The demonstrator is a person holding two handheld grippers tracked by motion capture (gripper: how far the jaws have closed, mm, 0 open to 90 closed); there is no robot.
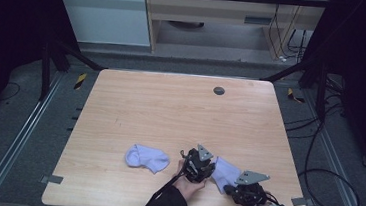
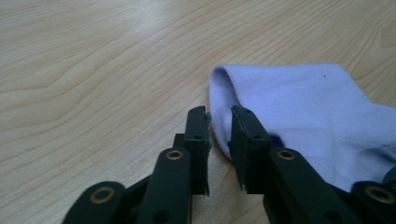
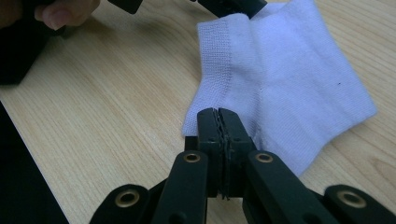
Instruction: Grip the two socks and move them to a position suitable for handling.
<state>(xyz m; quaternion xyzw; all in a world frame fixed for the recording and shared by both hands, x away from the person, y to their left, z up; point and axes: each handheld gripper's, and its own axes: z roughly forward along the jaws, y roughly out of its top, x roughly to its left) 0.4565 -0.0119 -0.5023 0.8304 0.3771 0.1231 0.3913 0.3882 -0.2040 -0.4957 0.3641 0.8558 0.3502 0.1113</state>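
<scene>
A lavender sock (image 1: 224,171) lies flat near the table's front edge, between my two grippers. In the left gripper view the sock (image 2: 303,107) spreads to the right, and my left gripper (image 2: 218,113) stands open with its jaws on either side of the sock's rolled edge. My right gripper (image 3: 218,113) is shut on the sock's (image 3: 285,79) near edge, beside the ribbed cuff. From above, the left gripper (image 1: 209,166) sits at the sock's left side and the right gripper (image 1: 229,189) at its front. A second lavender sock (image 1: 147,158) lies crumpled further left.
The wooden table (image 1: 170,112) has a round grey cable hole (image 1: 218,90) near its far edge. A hand (image 3: 65,11) holds the left gripper (image 3: 233,5) at the sock's far corner. Cables trail on the floor at right (image 1: 332,186).
</scene>
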